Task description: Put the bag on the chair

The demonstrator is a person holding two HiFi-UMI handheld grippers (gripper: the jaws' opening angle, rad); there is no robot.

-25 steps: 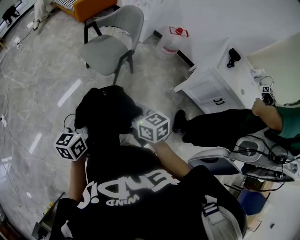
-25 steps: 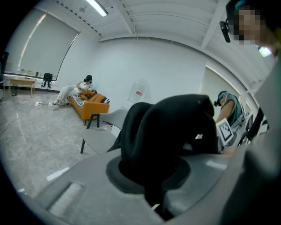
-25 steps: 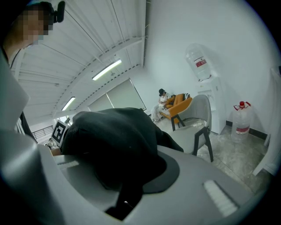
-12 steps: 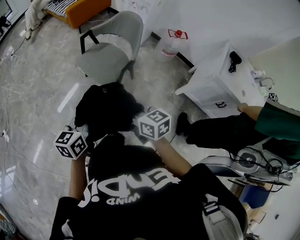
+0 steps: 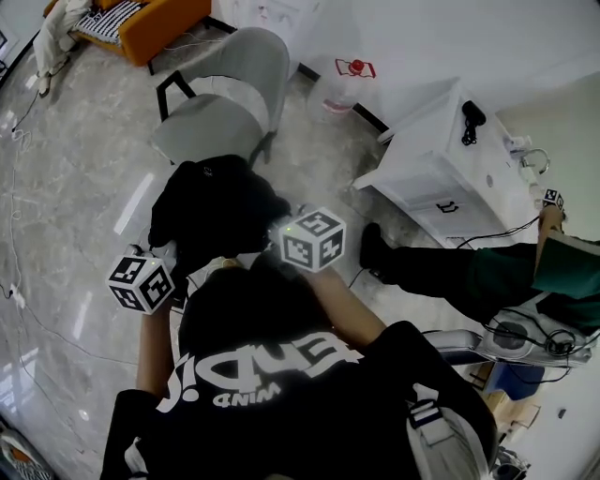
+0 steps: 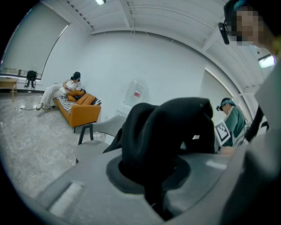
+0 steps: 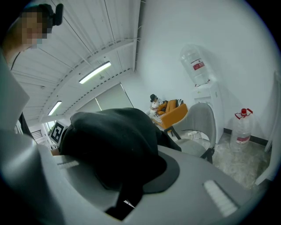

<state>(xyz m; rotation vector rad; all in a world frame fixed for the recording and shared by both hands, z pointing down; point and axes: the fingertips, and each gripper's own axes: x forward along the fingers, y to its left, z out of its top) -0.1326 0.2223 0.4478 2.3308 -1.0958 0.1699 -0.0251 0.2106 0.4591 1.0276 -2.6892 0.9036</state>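
I hold a black bag off the floor between both grippers, just short of a grey chair that stands ahead. My left gripper is shut on the bag's left side, and my right gripper is shut on its right side. In the left gripper view the bag bulges out of the pinched jaws of the left gripper, with the chair behind it. In the right gripper view the bag covers the right gripper, and the chair is to the right.
An orange sofa with a person on it stands behind the chair. A large water bottle sits by the wall. A white cabinet is at the right, and a person's legs stretch across the floor. Cables trail at the left.
The bag and both grippers have moved a little forward, closing the gap to the chair. The person at the right has drawn their arm back.
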